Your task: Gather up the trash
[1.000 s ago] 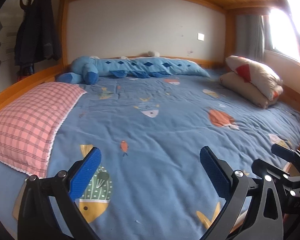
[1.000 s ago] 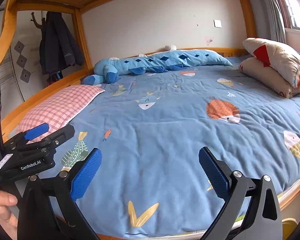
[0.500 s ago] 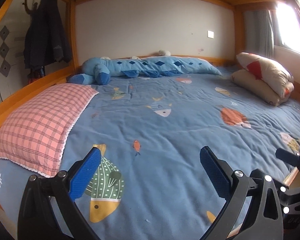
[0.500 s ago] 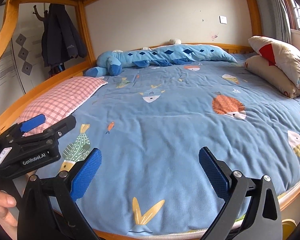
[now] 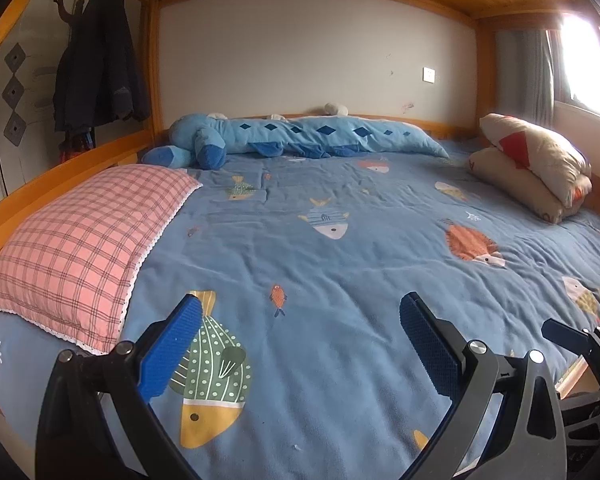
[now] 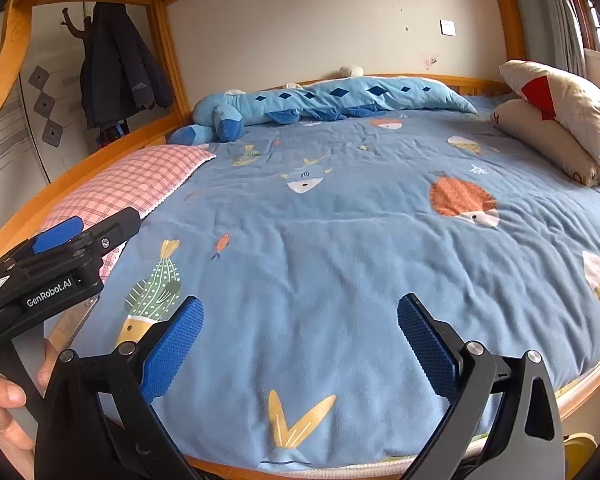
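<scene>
No trash shows in either view. My left gripper [image 5: 300,344] hangs open over the near edge of a blue fish-print blanket [image 5: 340,256], with nothing between its blue pads. My right gripper [image 6: 300,344] is also open and empty above the blanket [image 6: 340,240] near the bed's front edge. In the right wrist view the left gripper's body [image 6: 56,264] juts in from the left, held by a hand [image 6: 0,408]. The right gripper's tip [image 5: 580,340] shows at the lower right of the left wrist view.
A pink checked pillow [image 5: 80,240] lies at the left. A long blue plush toy [image 5: 292,136] rests along the far wall. Two cream pillows [image 5: 540,168] are stacked at the right. A dark coat [image 5: 100,60] hangs beyond the wooden bed frame [image 5: 40,188].
Both views have pulled back slightly and tilted upward, so more of the bed's near edge and the pillow shows. Both grippers stay open and empty.
</scene>
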{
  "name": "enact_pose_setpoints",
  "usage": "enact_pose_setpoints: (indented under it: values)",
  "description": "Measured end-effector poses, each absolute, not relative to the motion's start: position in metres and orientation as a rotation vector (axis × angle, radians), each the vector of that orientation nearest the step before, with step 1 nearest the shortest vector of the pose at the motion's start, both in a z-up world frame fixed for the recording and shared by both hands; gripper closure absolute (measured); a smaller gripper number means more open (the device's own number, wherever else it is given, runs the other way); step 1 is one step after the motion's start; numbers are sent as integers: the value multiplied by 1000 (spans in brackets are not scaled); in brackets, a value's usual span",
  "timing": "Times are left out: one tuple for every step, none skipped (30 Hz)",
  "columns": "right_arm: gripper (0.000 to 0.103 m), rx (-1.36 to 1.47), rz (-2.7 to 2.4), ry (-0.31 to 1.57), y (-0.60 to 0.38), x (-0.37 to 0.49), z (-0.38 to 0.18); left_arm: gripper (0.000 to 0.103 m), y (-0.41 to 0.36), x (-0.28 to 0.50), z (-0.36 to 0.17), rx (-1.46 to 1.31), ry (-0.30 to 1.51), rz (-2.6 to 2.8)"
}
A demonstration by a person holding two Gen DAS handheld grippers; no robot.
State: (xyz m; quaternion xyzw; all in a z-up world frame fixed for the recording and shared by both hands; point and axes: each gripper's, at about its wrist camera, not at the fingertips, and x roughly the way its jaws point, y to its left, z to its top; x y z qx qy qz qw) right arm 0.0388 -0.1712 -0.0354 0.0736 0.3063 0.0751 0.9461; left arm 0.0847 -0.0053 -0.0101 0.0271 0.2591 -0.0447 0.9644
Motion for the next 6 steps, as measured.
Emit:
enact_pose_setpoints:
  values:
    - [9, 152, 155, 624, -172, 39, -35, 4, -5, 85, -10, 56, 530, -89]
    - [9, 154, 157, 624, -172, 38, -35, 4, -5, 86, -11, 55, 537, -89]
    - [9, 152, 156, 622, -171, 39, -35, 4, -5, 86, -11, 53, 541, -93]
    - [9, 152, 155, 618, -172, 38, -34, 4, -5, 86, -11, 46, 545, -105]
    - [9, 153, 155, 614, -172, 38, -33, 4, -4, 87, -11, 39, 546, -109]
    - [9, 153, 155, 614, -172, 38, -33, 4, -3, 86, -11, 36, 545, -109]
